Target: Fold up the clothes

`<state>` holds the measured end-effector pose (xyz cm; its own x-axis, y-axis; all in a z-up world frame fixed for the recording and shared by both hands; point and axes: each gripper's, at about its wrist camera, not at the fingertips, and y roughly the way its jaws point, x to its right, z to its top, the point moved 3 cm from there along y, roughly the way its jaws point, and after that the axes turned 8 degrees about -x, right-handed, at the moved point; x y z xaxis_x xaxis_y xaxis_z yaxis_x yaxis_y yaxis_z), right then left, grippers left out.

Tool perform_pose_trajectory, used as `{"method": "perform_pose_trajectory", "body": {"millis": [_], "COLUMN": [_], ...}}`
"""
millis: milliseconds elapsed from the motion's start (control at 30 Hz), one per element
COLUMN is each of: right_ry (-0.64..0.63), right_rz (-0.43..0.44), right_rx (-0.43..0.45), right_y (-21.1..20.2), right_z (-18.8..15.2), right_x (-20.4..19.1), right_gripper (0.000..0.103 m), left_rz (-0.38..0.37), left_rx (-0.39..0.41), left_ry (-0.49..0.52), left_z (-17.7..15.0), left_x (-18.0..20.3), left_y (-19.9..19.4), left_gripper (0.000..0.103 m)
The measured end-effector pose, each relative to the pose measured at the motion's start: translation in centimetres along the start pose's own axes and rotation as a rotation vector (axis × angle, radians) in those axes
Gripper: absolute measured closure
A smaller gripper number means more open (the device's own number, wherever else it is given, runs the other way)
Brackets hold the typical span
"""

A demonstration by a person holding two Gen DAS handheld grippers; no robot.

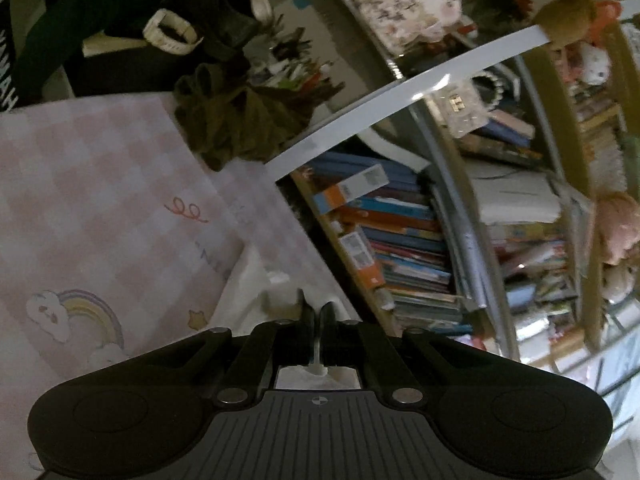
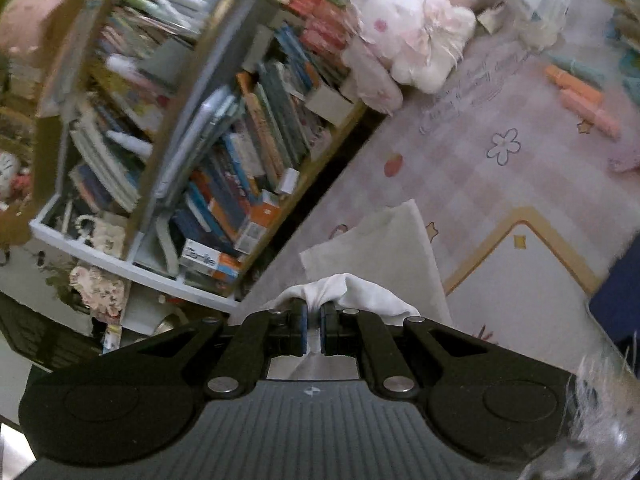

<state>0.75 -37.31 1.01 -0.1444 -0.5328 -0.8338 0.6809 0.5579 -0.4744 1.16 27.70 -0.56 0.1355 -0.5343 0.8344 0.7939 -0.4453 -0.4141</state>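
A white garment (image 2: 384, 256) hangs from both grippers above a pink checked play mat (image 2: 500, 184). In the right wrist view my right gripper (image 2: 314, 312) is shut on a bunched edge of the white cloth, which drapes down and away in a flat panel. In the left wrist view my left gripper (image 1: 316, 312) is shut on a thin white edge of the same garment (image 1: 256, 292), which falls to the left over the mat (image 1: 88, 200). An olive green garment (image 1: 236, 120) lies crumpled at the mat's far edge.
A low bookshelf (image 1: 400, 240) packed with books runs along the mat's edge. A white plush toy (image 2: 416, 36) and orange and pink markers (image 2: 580, 96) lie on the mat. A dark sleeve with a white wristwatch (image 1: 172, 32) shows at top left.
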Motion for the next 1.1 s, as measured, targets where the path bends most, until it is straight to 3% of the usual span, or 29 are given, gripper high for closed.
{"method": "perform_pose_trajectory", "body": {"millis": [367,800,900,1000,1100], "right_ry": [0.039,0.169,0.178,0.164,0.117], "right_rz": [-0.030,-0.202,-0.231,-0.249,-0.284], "right_rx": [-0.058,-0.044,-0.059,-0.082,-0.114], "right_y": [6.5,12.6,13.3,13.3,13.5], "right_z": [5.7,7.6,7.6,7.7,7.6], "right_x": [1.8,5.4,5.9,5.8,5.1], "right_gripper": [0.098,0.098,0.092,0.083,0.076], "left_rz": [0.086,0.189,0.207,0.188,0.186], "left_rx": [-0.025,-0.219,-0.281,-0.309,-0.322], "left_ry": [0.030,0.016,-0.012,-0.030,-0.008], "left_z": [2.6,5.5,5.7,5.7,5.7], "left_x": [1.3,-3.3,-4.9,-5.3,-4.9], "left_y": [6.5,16.2,17.4,17.8,18.1], "left_gripper": [0.103,0.102,0.095,0.076,0.074]}}
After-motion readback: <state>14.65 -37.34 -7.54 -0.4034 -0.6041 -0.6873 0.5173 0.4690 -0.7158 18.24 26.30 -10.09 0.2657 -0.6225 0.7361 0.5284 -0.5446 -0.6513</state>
